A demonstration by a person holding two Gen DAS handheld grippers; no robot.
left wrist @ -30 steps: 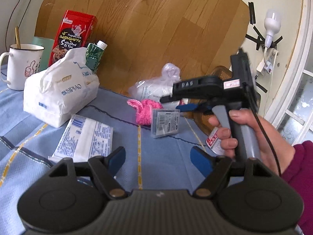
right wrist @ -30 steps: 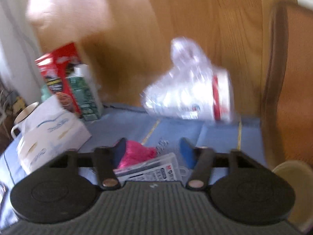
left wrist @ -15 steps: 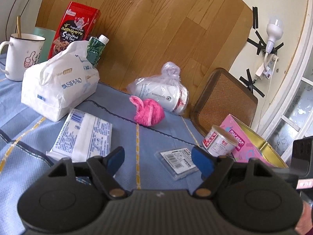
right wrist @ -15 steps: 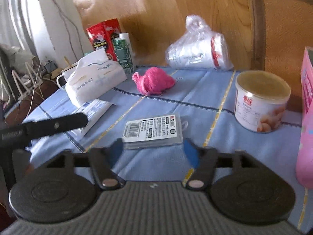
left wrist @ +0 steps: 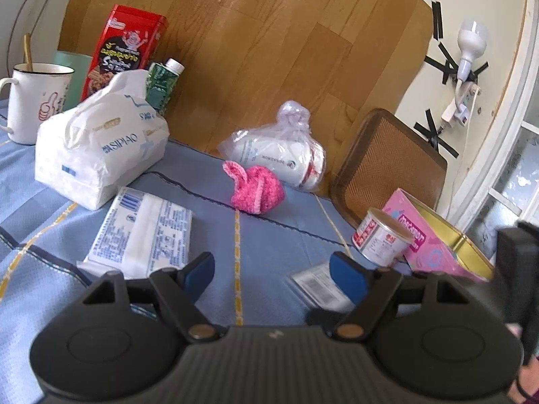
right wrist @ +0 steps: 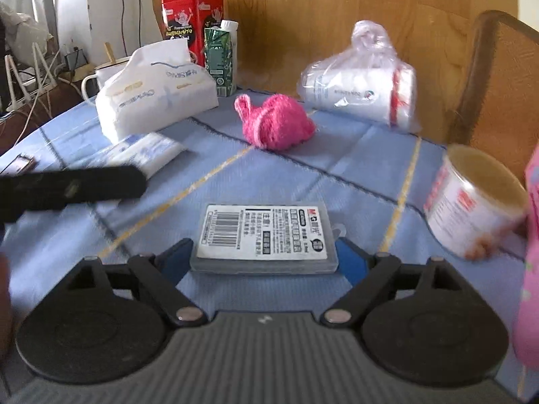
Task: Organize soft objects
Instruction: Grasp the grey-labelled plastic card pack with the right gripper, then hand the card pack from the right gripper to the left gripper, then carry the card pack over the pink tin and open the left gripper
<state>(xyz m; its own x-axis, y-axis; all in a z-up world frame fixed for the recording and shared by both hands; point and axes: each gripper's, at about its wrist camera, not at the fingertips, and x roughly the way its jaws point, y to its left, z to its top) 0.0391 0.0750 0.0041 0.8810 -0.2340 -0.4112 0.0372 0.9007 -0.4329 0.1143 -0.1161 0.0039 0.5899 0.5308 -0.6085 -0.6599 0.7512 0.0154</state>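
Left gripper point(left wrist: 272, 271): jaws spread wide, holding nothing, poised above the blue cloth of the desk point(left wrist: 262, 235); flat tissue packet point(left wrist: 143, 234) just beside its left finger.
Right gripper point(right wrist: 264, 260): jaws apart, set either side of a clear labelled plastic case point(right wrist: 265, 238) lying flat on the desk; whether the pads touch the case cannot be told.
Pink knitted item point(right wrist: 274, 124): soft, resting on the desk mid-field, well apart from both grippers, near a bagged white roll point(right wrist: 362, 92).
Soft tissue pack point(left wrist: 97, 146): left rear, in front of a red tin point(left wrist: 124, 50) and green carton point(left wrist: 163, 84); white mug point(left wrist: 32, 101) beside it.
Small can point(left wrist: 382, 239): right, touching a pink box point(left wrist: 434, 242).
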